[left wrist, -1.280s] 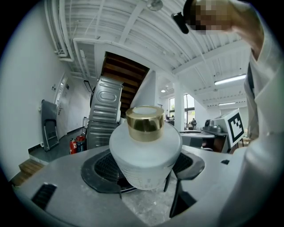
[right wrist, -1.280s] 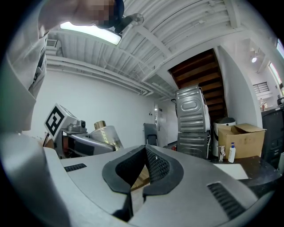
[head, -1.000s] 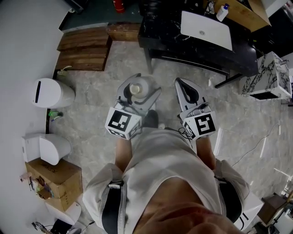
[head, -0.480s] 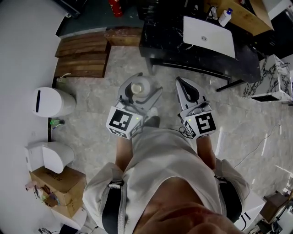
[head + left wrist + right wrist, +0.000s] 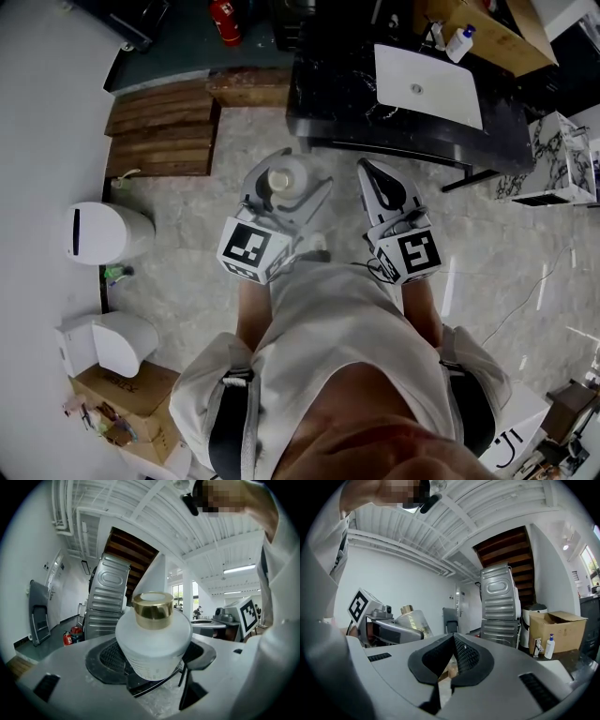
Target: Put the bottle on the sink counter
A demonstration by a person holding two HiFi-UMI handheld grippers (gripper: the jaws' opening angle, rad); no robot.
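Head view, looking steeply down. Shows the left gripper [image 5: 284, 186] closed round a white bottle [image 5: 281, 178] with a gold cap. Cap upward toward the camera, body wedged between the two jaws. Puts the bottle in the air over the pale stone floor [image 5: 187, 291], in front of the person's torso and well short of the sink counter [image 5: 342, 108]. Places that counter (black, pale-veined) farther ahead, with a white basin [image 5: 427, 84] set in its top. Shows the right gripper [image 5: 368, 169] just beside the left, roughly level with it, apart from the bottle.

Left gripper view. Confirms the grip: dark pads [image 5: 105, 660] pressing the bottle's lower body from both sides. Gold cap clear above the jaws, bottle upright along the jaw line.

Right gripper view. Shows the jaws brought together, tips touching, nothing held between them. Catches the bottle off to the left, tilted, in the other gripper.

Elsewhere in head view: wooden steps [image 5: 159, 136] left of the counter, a white bin [image 5: 98, 232] by the wall, a red fire extinguisher [image 5: 223, 19] at the top edge, a pump bottle [image 5: 459, 42] beyond the basin.
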